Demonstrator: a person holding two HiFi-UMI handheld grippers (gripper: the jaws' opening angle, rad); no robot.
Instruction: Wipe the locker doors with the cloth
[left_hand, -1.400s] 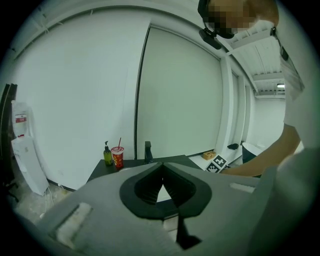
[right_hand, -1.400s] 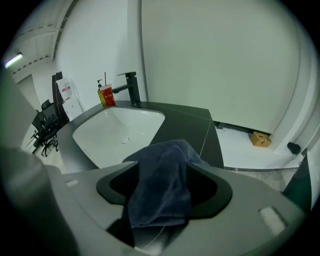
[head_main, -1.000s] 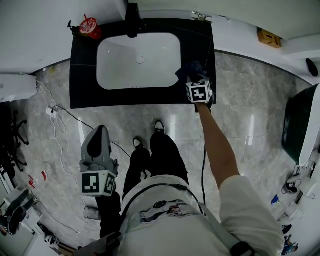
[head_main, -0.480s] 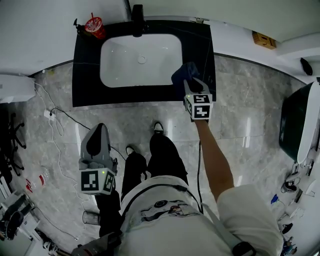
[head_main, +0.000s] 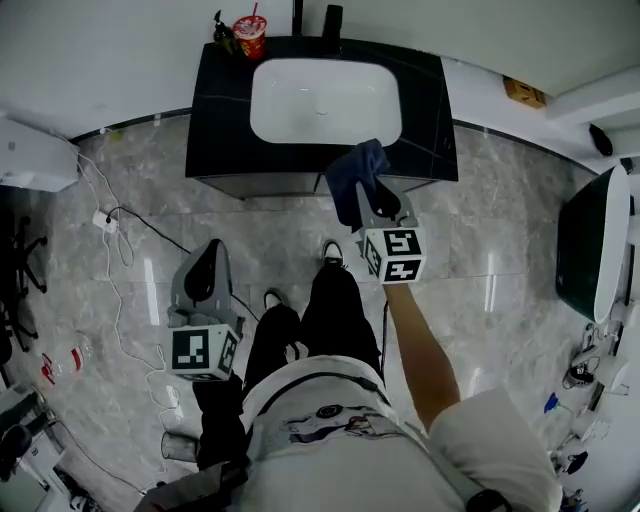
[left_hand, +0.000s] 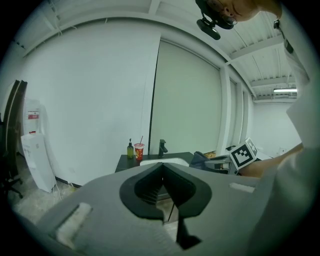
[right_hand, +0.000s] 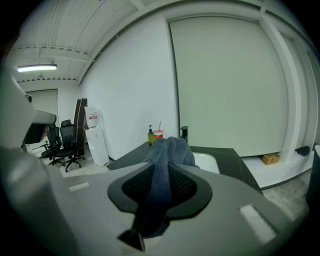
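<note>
Dark blue cloth (right_hand: 167, 152) pinched between jaws of right gripper (head_main: 368, 188), bunched up past the tips, tail hanging below. Jaws just closed in, now pressed on the fabric. Held out in the air at the front edge of black counter (head_main: 220, 110), beside white basin (head_main: 325, 100). At the counter's back left corner, 1 red cup (head_main: 249, 35) with straw next to 1 green bottle (left_hand: 130, 149). Lower at the person's side, over grey floor (head_main: 130, 230), left gripper (head_main: 208, 255): jaws together, nothing between.
</note>
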